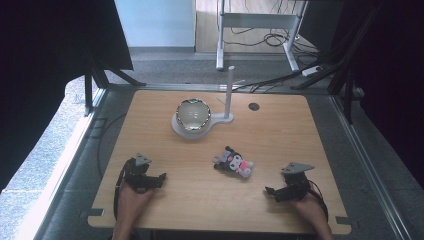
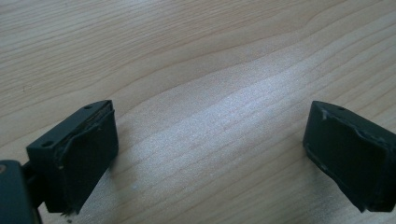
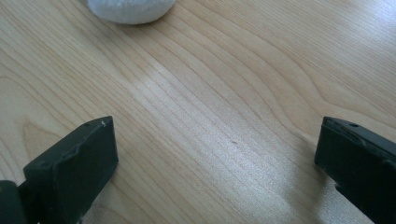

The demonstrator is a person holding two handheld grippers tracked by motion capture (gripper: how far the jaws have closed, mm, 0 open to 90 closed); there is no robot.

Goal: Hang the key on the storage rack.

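Note:
A small plush toy, black, white and pink, lies on the wooden table between the two hands. In the right gripper view a white rounded part of the plush toy peeks in at the top edge. My left gripper rests low on the table at the front left, jaws wide apart over bare wood. At the front right my right gripper also stands open, nothing between its jaws, pointing toward the toy.
A shiny round bowl sits on a white base with an upright white post at the table's far middle. A dark round hole lies to its right. Black frame legs and cables stand beyond the table.

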